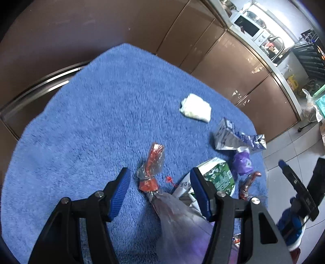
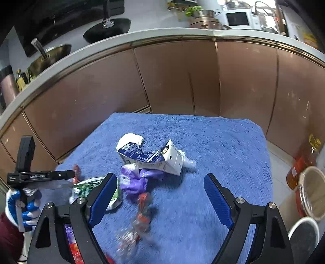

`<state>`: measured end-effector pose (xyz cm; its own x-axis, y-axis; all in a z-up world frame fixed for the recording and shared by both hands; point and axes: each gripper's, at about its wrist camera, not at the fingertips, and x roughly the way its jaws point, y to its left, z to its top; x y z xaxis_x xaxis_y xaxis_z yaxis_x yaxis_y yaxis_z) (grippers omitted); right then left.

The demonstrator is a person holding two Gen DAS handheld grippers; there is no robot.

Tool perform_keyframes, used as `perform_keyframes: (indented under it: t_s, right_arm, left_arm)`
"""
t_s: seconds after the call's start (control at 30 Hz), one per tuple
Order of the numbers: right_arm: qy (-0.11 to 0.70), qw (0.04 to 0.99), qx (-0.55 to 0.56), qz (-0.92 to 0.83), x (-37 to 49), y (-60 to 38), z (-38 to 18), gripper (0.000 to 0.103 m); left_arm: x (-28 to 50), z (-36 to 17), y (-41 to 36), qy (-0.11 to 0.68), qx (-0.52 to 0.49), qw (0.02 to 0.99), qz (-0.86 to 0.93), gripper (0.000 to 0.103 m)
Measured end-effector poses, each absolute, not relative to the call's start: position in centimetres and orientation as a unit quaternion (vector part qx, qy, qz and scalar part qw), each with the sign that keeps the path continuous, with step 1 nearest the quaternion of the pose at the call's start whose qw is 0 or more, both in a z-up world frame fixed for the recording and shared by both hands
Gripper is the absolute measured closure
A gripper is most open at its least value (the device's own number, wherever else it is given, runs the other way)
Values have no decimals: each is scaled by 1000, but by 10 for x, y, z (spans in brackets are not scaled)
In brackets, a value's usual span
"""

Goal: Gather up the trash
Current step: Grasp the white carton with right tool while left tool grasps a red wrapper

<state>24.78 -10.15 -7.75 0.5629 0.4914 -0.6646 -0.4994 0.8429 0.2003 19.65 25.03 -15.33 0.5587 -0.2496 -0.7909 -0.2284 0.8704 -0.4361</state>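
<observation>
Trash lies on a blue fleece mat (image 1: 91,121) (image 2: 223,142). There is a white tissue (image 1: 195,108), a crushed blue-and-white carton (image 1: 237,138) (image 2: 154,156), a purple glove (image 1: 242,162) (image 2: 134,182), a green carton (image 1: 219,176) (image 2: 89,186) and a red wrapper (image 1: 151,168). My left gripper (image 1: 159,171) is open and points down over the red wrapper, with a clear plastic bag (image 1: 176,219) beneath it. My right gripper (image 2: 160,178) is open above a second, blurred red wrapper (image 2: 142,213). Neither gripper's pads touch anything.
Brown cabinet doors (image 2: 172,77) close off the far side under a counter with pans (image 2: 107,30) and a microwave (image 2: 237,18). A round basket (image 2: 312,188), a bin (image 2: 304,235) and an oil bottle (image 2: 302,162) stand on the tiled floor to the right. A gloved hand (image 2: 20,207) holds the left gripper.
</observation>
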Motion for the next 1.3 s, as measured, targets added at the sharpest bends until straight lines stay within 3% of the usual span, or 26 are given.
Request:
perform_keyframes:
  t_s: [0.2,0.63,0.77,0.87,1.0,1.1,1.3]
  right_arm:
    - [379,873,-39,303,276,-89,-98,18]
    - [378,821,-130,409,324,-61,-122,25]
    - [378,808,-141,429,328,-52,-129,45]
    - [378,802,-142,440,330,-51,-131,48]
    - [374,803,-130,446,331,-54,-128,56]
    - [368,808,-122,444,330,-55,-122,69]
    - [365,814,-112,439,323,-57,-111,73]
  left_arm:
    - [209,-169,249,487,-259,834,-8,58]
    - [227,-172,248,480,-250,841,10,61]
    - [229,-172,247,478,-242,844,15,62]
    - [231,-174,248,477,-238,846,20,68]
    - [232,-176,254,474,-241,846,28,91]
    - [230,-177,258,468,-247,848,26,95]
    - [220,-165,259,446,-245,860,29,98]
